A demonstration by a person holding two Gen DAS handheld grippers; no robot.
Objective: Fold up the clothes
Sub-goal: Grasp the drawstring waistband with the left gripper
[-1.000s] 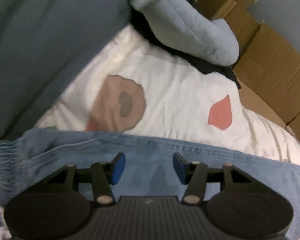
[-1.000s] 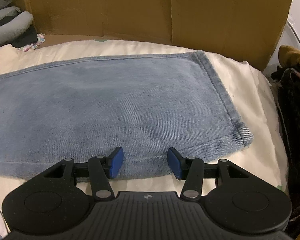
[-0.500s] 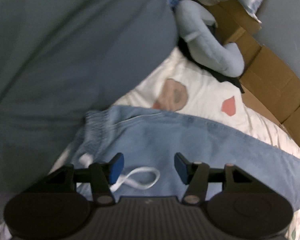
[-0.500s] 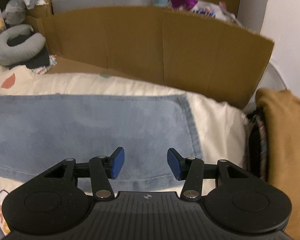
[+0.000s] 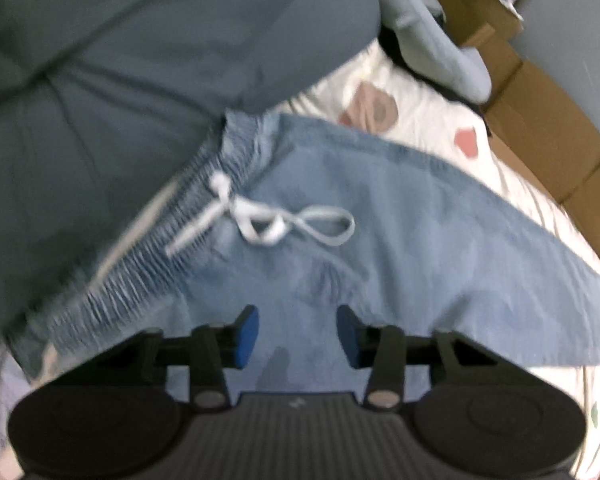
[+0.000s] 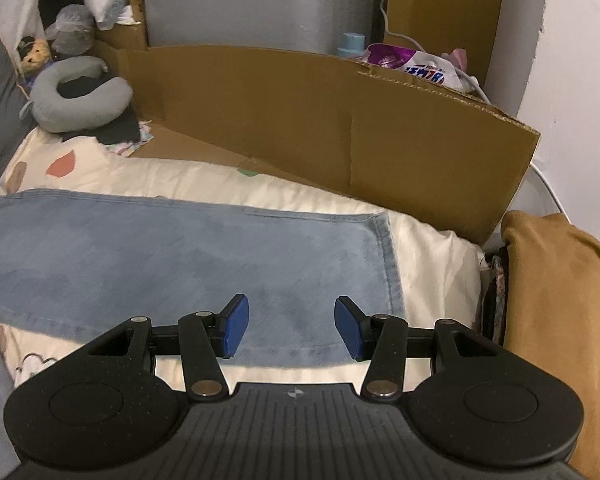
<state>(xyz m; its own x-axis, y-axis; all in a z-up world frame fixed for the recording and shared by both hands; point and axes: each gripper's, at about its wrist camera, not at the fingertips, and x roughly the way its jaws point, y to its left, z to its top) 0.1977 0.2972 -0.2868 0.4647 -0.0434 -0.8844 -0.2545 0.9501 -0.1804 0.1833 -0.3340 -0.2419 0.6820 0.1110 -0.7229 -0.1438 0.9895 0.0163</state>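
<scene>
Left gripper (image 5: pixel 297 336) slid from far edge of jeans (image 5: pixel 380 264) over to elastic waistband (image 5: pixel 148 276), drawstring (image 5: pixel 276 224) now in view; jaws closing, nothing pinched yet. Right gripper (image 6: pixel 288 328) lifted off hem (image 6: pixel 388 264), spread, empty. Jeans flat on bedsheet (image 6: pixel 204 176), so waist-end grab looks next.

The trousers (image 5: pixel 400 248) are light blue denim, with a white drawstring (image 5: pixel 284 222) at the gathered waistband. Beneath them the bedsheet (image 6: pixel 204 176) is cream, printed with coral and brownish blobs beyond the trousers. Past the sheet stands plain brown cardboard (image 6: pixel 340 120); a grey neck pillow (image 6: pixel 80 98) lies beside it. A mustard-yellow garment (image 6: pixel 560 300) sits beside the trousers' hem. Both tools, left tool (image 5: pixel 296 336) and right tool (image 6: pixel 290 328), are black with blue pads.
</scene>
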